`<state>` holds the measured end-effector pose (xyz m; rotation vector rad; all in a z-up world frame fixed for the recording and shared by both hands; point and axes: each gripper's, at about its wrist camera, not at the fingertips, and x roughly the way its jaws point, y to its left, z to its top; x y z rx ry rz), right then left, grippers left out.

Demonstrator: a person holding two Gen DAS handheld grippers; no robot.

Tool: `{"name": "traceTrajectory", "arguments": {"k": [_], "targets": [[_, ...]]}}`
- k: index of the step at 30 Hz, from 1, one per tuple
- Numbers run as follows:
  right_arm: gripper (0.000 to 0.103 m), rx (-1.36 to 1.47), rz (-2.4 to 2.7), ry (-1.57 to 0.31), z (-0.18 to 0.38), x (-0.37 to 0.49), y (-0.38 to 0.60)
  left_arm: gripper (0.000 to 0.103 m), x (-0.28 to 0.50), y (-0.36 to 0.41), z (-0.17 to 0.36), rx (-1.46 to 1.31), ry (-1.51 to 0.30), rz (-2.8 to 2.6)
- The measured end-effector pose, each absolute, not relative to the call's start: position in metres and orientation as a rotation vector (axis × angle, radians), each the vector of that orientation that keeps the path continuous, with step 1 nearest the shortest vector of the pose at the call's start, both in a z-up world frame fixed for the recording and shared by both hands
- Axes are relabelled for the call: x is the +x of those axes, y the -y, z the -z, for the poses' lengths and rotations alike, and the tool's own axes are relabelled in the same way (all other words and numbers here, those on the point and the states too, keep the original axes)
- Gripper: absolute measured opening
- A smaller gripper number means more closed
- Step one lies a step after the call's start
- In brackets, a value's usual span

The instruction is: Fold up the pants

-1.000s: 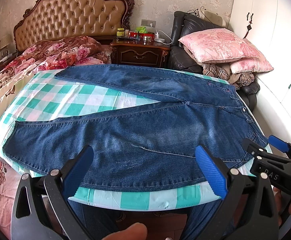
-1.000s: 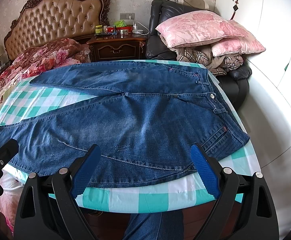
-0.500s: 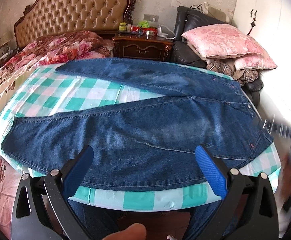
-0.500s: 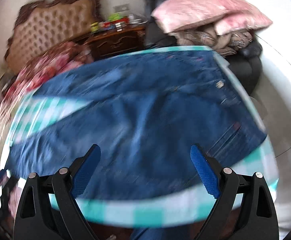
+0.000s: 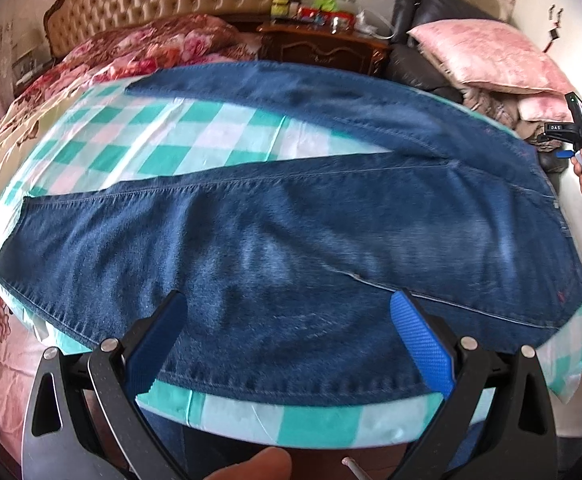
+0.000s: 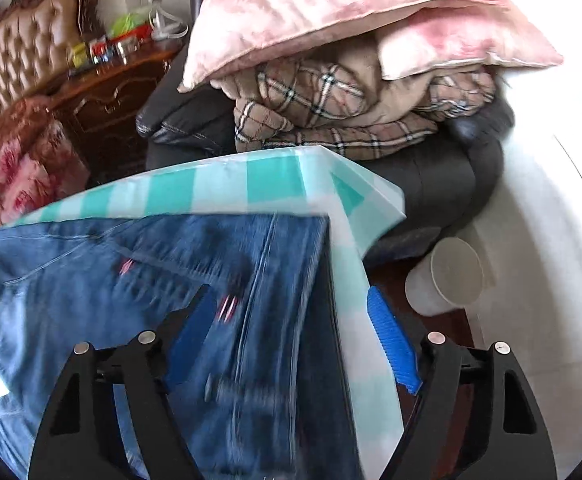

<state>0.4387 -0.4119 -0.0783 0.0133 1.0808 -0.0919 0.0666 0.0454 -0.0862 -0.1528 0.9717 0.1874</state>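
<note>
Blue jeans (image 5: pixel 291 232) lie spread flat on a green-and-white checked tablecloth (image 5: pixel 195 128), legs to the left, waist to the right. My left gripper (image 5: pixel 287 312) hangs open just over the near leg by the table's front edge, nothing between its fingers. In the right wrist view, my right gripper (image 6: pixel 291 304) stands over the waistband corner of the jeans (image 6: pixel 131 280) at the table's far right end. Its jaws are closing, the waistband lies between them, and the pads are not pressing on it. The left wrist view also shows the right gripper (image 5: pixel 567 140), held in a hand.
A black leather chair (image 6: pixel 443 184) with pink pillows (image 6: pixel 331 8) and a plaid blanket (image 6: pixel 331 112) stands just past the table corner. A white cup (image 6: pixel 447 276) lies on the floor beside it. A bed (image 5: pixel 91 64) and a nightstand (image 5: pixel 323 48) are behind.
My right gripper swung from the table's front edge to the waist end at the far right, and its jaws narrowed. My left gripper sank closer to the near leg.
</note>
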Motion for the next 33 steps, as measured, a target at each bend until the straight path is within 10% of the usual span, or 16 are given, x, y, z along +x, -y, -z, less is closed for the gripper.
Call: {"name": "traceTrajectory", "arguments": {"k": [7, 13, 26, 33], "targets": [[0.065, -0.006, 0.126, -1.133, 0.119, 0.500, 0.423, 0.102, 0.089, -0.058, 0.115, -0.190, -1.044, -0.204], [0.017, -0.013, 0.028, -1.148, 0.127, 0.506, 0.416, 0.102, 0.093, -0.069, 0.124, -0.201, -1.080, -0.233], [0.014, 0.048, -0.289, -0.703, -0.027, 0.296, 0.362, 0.102, 0.058, -0.074, 0.071, -0.220, -0.957, -0.246], [0.014, 0.233, -0.442, -0.720, 0.011, 0.118, 0.365, 0.102, 0.038, -0.103, 0.041, -0.271, -0.854, -0.249]]}}
